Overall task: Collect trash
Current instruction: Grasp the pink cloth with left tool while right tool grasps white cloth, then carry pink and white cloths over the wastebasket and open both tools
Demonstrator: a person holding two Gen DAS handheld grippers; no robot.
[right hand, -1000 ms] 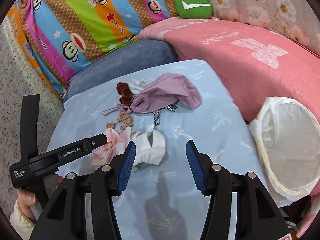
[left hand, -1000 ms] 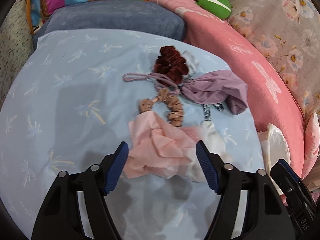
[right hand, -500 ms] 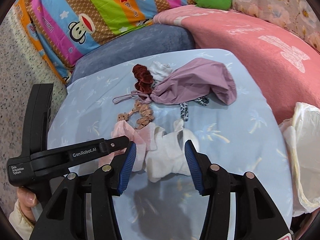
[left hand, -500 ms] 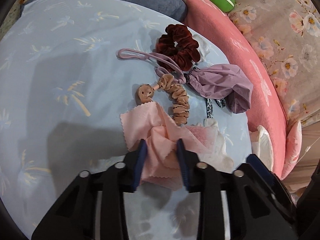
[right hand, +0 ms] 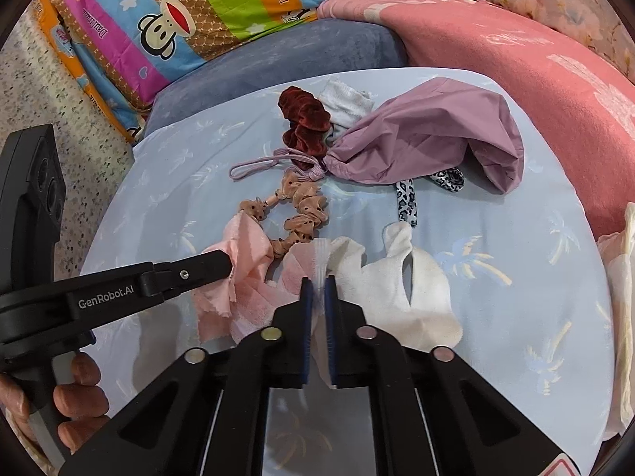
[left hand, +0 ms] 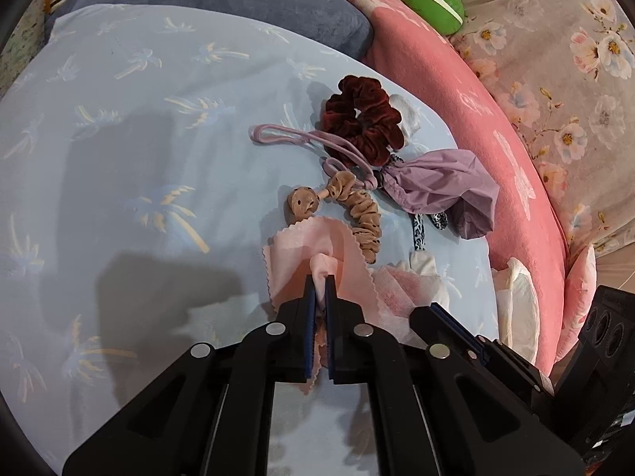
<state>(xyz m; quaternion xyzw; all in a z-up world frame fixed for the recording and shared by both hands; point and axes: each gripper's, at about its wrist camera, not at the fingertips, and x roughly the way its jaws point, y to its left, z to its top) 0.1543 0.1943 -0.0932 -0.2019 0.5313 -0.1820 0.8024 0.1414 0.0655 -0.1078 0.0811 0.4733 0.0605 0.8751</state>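
Observation:
A crumpled pink cloth [left hand: 305,254] lies on the light blue bed sheet [left hand: 119,158]. My left gripper [left hand: 320,281] is shut on a fold of it; this also shows in the right wrist view [right hand: 246,254]. Beside it lies a white and pink tissue [right hand: 397,281]. My right gripper [right hand: 317,281] is shut on the tissue's near left edge. A white trash bag [right hand: 619,277] sits open at the bed's right edge and also shows in the left wrist view [left hand: 516,301].
Behind the trash lie a tan scrunchie [right hand: 305,210], a dark red scrunchie [right hand: 305,123], a purple drawstring pouch [right hand: 428,139] and a leopard-print band [right hand: 406,202]. A pink blanket [right hand: 516,63], grey cushion [right hand: 285,59] and striped pillow [right hand: 198,12] border the sheet.
Both grippers moved forward and down onto the pile and closed: the left on the pink cloth, the right on the tissue.

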